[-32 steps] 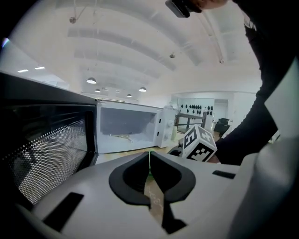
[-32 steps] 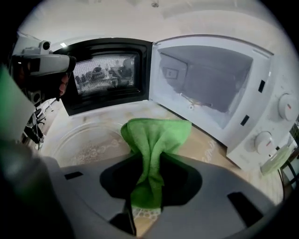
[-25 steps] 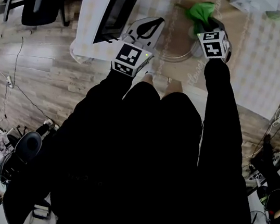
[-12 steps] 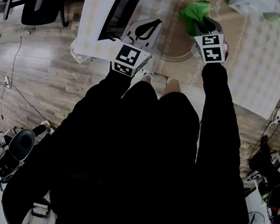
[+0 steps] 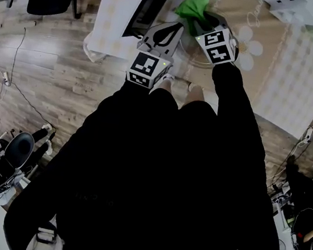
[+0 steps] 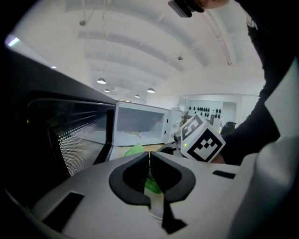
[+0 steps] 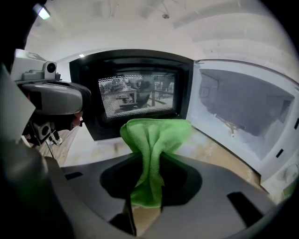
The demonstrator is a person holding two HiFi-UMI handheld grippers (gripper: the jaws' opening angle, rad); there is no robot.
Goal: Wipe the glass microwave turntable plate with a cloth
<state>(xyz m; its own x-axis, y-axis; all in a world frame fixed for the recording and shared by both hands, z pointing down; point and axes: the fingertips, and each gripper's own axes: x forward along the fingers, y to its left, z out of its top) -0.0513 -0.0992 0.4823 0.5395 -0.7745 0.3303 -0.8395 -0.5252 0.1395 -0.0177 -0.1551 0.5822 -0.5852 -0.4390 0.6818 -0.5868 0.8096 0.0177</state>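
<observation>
An open microwave (image 7: 243,107) is seen on the table (image 5: 281,82). The glass plate (image 5: 184,58) is laid before it, under both grippers. A green cloth (image 7: 152,140) is clamped in the right gripper (image 7: 150,161). The left gripper (image 6: 149,158) is closed, jaws together.

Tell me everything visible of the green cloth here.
The cloth is bright green with a soft, microfibre-like nap. It is bunched and pinched mid-length between the right gripper's shut jaws. Above them it fans into folds, and below them it hangs as a flap. It faces the open microwave door. Whether it touches any surface cannot be told.
</observation>
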